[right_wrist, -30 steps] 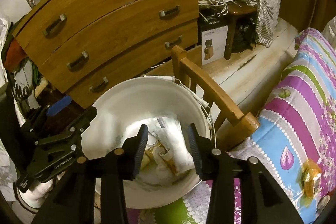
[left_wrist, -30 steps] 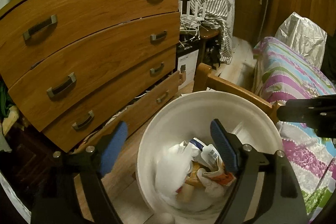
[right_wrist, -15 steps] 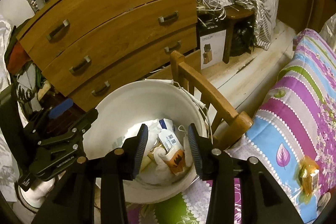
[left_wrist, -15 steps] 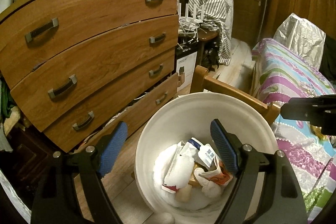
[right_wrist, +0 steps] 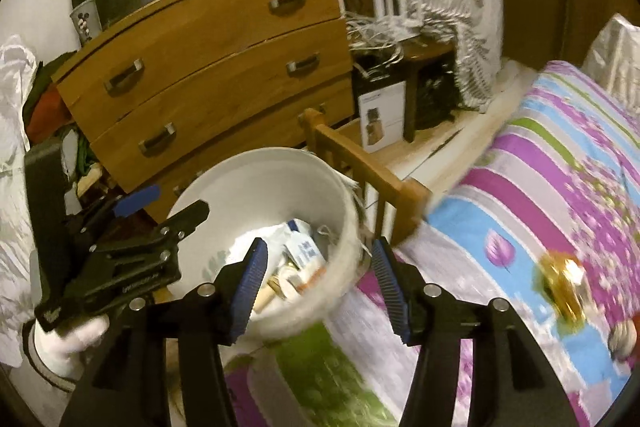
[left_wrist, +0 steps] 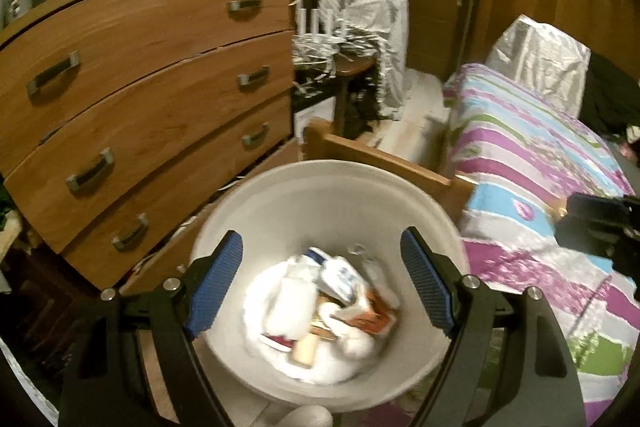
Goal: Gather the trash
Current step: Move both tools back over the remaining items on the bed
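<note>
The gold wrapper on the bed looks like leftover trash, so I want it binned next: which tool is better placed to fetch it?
Right. The right tool, empty and opening, has the gold wrapper just beside it on the bedspread; the left tool hangs over the bin.

My two grippers, the left gripper point(left_wrist: 322, 283) and the right gripper point(right_wrist: 318, 283), are black frames with silver bolts and ribbed blue pads point(left_wrist: 426, 285), and a white glove point(right_wrist: 74, 341) covers my left hand.

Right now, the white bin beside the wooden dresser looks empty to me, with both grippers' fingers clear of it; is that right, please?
Not quite: the white bin beside the wooden dresser holds wrappers and tissues, as the left wrist view shows. Both grippers' fingers are clear of it.
</note>
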Available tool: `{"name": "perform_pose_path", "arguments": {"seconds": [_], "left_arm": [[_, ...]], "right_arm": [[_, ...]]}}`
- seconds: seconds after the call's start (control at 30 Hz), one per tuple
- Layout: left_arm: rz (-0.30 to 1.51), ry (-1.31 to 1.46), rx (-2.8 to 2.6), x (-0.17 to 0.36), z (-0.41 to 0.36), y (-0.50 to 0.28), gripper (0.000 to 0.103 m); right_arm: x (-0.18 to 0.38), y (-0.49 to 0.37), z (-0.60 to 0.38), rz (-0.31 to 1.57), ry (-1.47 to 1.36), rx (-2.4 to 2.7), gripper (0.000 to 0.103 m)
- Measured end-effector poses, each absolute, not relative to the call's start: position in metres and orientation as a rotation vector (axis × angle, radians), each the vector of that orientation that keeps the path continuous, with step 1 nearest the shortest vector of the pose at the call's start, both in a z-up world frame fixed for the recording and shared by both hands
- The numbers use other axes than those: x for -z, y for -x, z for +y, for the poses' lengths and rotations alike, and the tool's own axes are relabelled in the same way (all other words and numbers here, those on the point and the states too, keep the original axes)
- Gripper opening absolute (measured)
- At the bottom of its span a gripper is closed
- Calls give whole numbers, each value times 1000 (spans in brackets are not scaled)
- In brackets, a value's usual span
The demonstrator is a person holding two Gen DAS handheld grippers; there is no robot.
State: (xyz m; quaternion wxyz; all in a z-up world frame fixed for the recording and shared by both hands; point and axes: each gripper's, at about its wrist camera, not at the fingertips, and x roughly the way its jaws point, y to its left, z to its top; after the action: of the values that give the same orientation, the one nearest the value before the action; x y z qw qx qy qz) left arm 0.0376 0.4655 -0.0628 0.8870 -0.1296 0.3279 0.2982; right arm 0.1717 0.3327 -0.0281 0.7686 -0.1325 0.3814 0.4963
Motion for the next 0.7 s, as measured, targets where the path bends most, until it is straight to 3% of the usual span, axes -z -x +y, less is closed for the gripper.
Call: {"name": "perform_pose_path", "arguments": {"seconds": [0.7], "left_arm": [[776, 97, -160, 91, 243, -141, 78]], "right_arm": [[113, -186, -29, 886, -42, -702, 67]]}}
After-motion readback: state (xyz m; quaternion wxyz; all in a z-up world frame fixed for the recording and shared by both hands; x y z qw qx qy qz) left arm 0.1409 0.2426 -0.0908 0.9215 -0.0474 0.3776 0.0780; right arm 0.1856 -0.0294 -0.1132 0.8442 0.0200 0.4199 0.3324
